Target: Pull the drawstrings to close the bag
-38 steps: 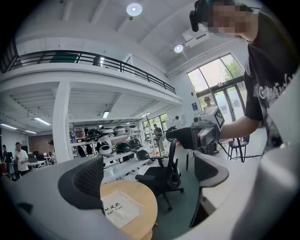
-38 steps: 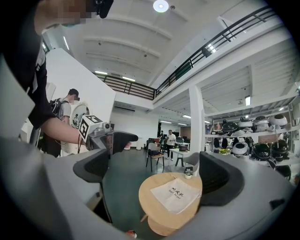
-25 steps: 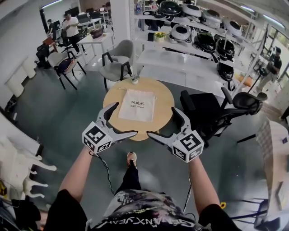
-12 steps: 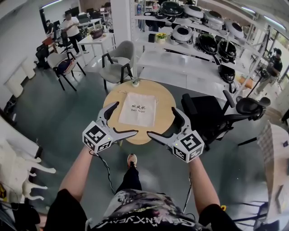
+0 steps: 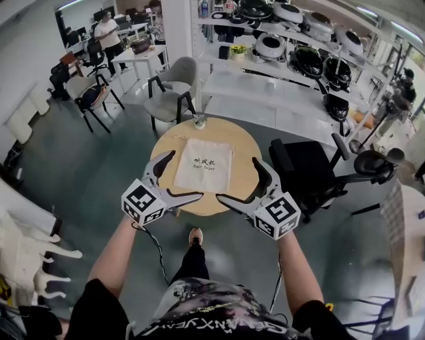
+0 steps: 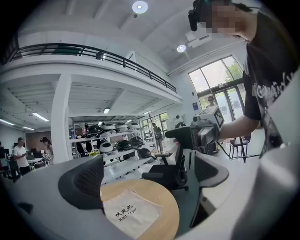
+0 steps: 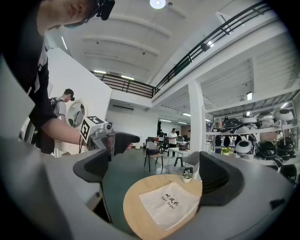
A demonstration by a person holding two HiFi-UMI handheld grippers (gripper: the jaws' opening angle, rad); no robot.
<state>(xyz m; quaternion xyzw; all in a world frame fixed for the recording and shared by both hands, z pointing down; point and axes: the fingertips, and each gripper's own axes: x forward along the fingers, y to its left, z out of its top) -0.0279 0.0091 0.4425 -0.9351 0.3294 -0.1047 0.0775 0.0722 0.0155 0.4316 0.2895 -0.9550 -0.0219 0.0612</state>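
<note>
Workshop floor surrounds a round wooden counter (image 5: pixel 166 143). Over its near left edge the left tongs (image 5: pixel 184 174) hang wide open and empty, the white drawstring bag (image 5: pixel 204 165) lies flat at the counter's centre, untouched, and the right tongs (image 5: pixel 238 179) mirror the left, wide open and empty. Since a second ago only the viewpoint has drifted, so judge the reach for the drawstrings as not yet begun.

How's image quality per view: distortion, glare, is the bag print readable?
Head view: heavy fisheye, even light, bag print tiny. Left gripper view: dark vignette corners, windows washed out, print readable. Right gripper view: vignette too, ceiling lamp clipped white, print small but sharp.
</note>
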